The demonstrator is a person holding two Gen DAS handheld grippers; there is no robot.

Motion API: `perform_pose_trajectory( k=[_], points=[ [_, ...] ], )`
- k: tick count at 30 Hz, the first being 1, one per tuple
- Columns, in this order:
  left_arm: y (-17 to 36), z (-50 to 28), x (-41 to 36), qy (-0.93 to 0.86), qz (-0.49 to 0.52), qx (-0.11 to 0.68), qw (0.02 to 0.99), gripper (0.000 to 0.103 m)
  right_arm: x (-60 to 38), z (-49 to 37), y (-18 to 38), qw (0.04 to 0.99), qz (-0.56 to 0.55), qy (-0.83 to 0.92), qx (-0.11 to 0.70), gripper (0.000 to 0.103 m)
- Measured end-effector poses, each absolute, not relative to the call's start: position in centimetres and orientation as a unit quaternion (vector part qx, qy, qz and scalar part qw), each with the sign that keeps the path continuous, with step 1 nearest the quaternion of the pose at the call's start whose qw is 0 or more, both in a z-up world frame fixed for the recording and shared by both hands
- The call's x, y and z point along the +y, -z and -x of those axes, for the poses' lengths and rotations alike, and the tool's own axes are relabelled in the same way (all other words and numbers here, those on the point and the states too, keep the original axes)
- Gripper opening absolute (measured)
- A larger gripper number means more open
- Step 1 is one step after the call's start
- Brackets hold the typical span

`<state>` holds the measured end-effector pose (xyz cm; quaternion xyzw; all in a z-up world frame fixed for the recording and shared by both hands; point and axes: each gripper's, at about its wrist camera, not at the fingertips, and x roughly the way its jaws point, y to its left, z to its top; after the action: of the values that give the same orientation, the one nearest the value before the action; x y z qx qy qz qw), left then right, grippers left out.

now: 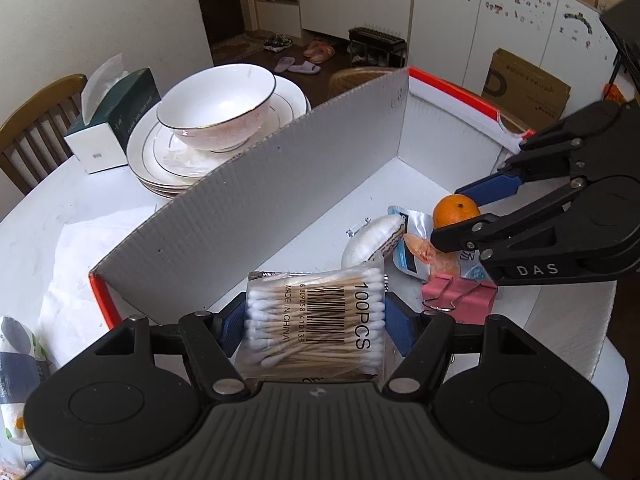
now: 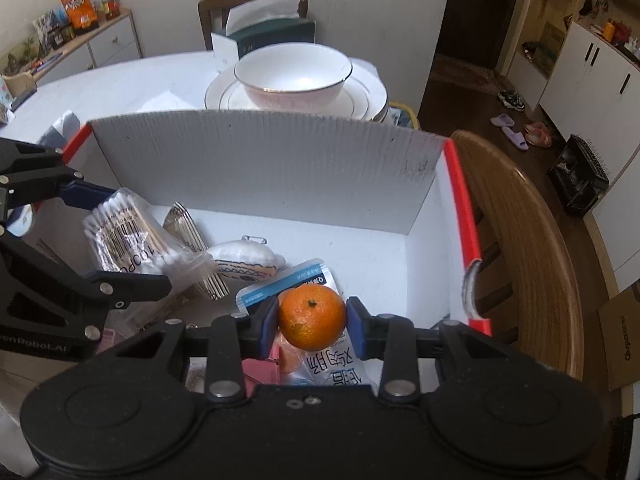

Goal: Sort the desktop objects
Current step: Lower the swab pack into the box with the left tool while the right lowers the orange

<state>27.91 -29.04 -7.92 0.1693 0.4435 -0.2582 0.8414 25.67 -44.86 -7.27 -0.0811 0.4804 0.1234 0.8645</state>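
My left gripper (image 1: pixel 314 324) is shut on a clear pack of cotton swabs (image 1: pixel 316 320), held over the near end of a white box with red rims (image 1: pixel 280 184). The right gripper (image 2: pixel 312 320) is shut on a small orange (image 2: pixel 312 317), its blue pads pressing both sides, above the box's contents. From the left wrist view the orange (image 1: pixel 456 210) shows between the right gripper's fingers (image 1: pixel 492 188). From the right wrist view the swab pack (image 2: pixel 136 236) hangs in the left gripper's fingers (image 2: pixel 86 194). Inside the box lie a white pouch (image 1: pixel 374 242), a blue-white sachet (image 2: pixel 288 284) and a pink binder clip (image 1: pixel 460 294).
Behind the box's tall grey wall (image 2: pixel 260 160) stands a white bowl (image 1: pixel 218 106) on stacked plates (image 1: pixel 168 156), with a green tissue box (image 1: pixel 116 114) beside it. A wooden chair back (image 2: pixel 528 240) curves along the box's right side. A patterned packet (image 1: pixel 16 360) lies at the table's near left.
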Motion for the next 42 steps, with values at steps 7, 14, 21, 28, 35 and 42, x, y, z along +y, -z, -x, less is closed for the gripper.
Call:
perform_pose_trajectory(
  k=[7, 14, 21, 28, 35, 42],
  points=[
    [8.5, -28.1, -29.5, 0.267, -0.173, 0.455, 0.832, 0.07, -44.5, -26.0, 7.9, 0.856, 0.091, -0.127, 0.493, 0.035],
    [8.7, -28.7, -29.9, 0.274, -0.179, 0.474, 0.817, 0.07, -44.1, -26.6, 8.4, 0.848, 0.1, -0.133, 0.503, 0.036],
    [9.1, -28.8, -29.7, 0.275, -0.176, 0.49, 0.808, 0.07, -44.1, -26.7, 8.4, 0.847, 0.103, -0.135, 0.504, 0.038],
    [8.9, -28.3, -29.4, 0.279, -0.169, 0.489, 0.809, 0.07, -44.6, -26.2, 7.9, 0.852, 0.101, -0.139, 0.494, 0.052],
    [8.3, -27.1, -29.4, 0.283, -0.173, 0.481, 0.812, 0.072, -44.9, -25.2, 7.0, 0.859, 0.092, -0.142, 0.483, 0.054],
    [7.4, -26.0, -29.1, 0.294, -0.159, 0.471, 0.816, 0.078, -45.4, -23.9, 5.4, 0.871, 0.078, -0.145, 0.464, 0.066]
  ],
)
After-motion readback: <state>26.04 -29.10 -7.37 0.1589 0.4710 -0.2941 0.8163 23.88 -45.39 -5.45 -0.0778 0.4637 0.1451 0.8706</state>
